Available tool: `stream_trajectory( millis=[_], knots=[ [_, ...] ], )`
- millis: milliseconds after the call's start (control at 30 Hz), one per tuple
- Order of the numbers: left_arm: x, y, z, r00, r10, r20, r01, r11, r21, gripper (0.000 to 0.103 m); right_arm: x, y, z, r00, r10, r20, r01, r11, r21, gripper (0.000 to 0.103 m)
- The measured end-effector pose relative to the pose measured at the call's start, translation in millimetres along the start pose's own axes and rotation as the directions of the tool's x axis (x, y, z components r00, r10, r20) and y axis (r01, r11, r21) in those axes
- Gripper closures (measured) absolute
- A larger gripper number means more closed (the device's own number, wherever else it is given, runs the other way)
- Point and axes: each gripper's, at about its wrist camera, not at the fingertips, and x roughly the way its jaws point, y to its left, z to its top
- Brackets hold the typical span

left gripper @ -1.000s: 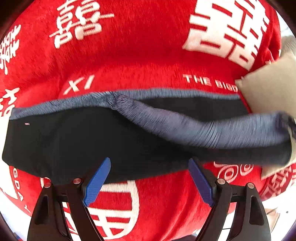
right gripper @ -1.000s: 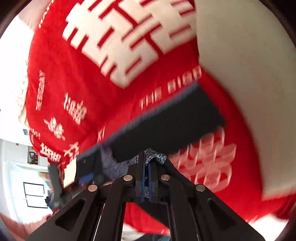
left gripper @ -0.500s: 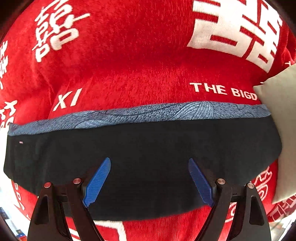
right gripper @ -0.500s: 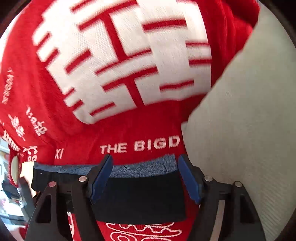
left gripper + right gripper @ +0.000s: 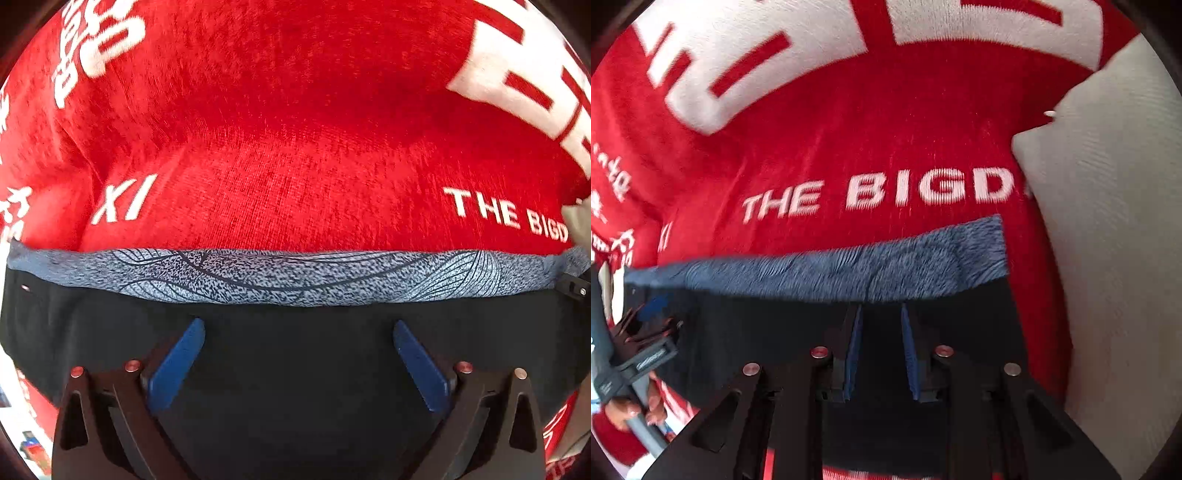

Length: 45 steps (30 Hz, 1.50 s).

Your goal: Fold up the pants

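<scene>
Since a second ago the right gripper (image 5: 879, 350) has let go; its fingers stand narrowly apart, empty. Left gripper (image 5: 295, 362) fingers wide. Pants (image 5: 295, 332) lie folded flat on red blanket (image 5: 295, 147); another fold likely remains.

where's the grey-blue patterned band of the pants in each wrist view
Left wrist view: the patterned band runs edge to edge across the middle, just beyond the open left claw, with the black part of the pants below it.
Right wrist view: the band slants across the middle, blurred, just above the narrowly parted right claw.
Shared landmark: white "THE BIGD" lettering on the red blanket, just above the band.
</scene>
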Motion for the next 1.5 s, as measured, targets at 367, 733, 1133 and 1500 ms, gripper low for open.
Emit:
stream_trajectory(
  millis=[367, 733, 1133, 1500],
  knots=[
    [8.0, 47.7, 16.9, 0.993, 0.115, 0.015, -0.115, 0.993, -0.017, 0.000, -20.3, -9.6, -37.6, 1.000, -0.004, -0.007, 0.004, 0.999, 0.047, 0.073],
    [-20.8, 150.5, -5.8, 0.976, 0.218, -0.023, -0.219, 0.971, -0.095, 0.000, -54.6, 16.9, -96.7, 0.986, 0.166, 0.013, -0.167, 0.976, 0.139, 0.066],
    [-24.4, 271.8, -22.1, 0.978, 0.206, -0.012, -0.206, 0.974, -0.095, 0.000, 20.6, 212.3, -157.8, 0.885, 0.461, -0.062, -0.443, 0.876, 0.192, 0.056],
    [-14.4, 348.0, -20.2, 0.975, 0.219, 0.023, -0.218, 0.975, -0.048, 0.000, 76.7, 311.6, -187.9, 0.817, 0.569, -0.094, -0.527, 0.804, 0.276, 0.056]
  ],
)
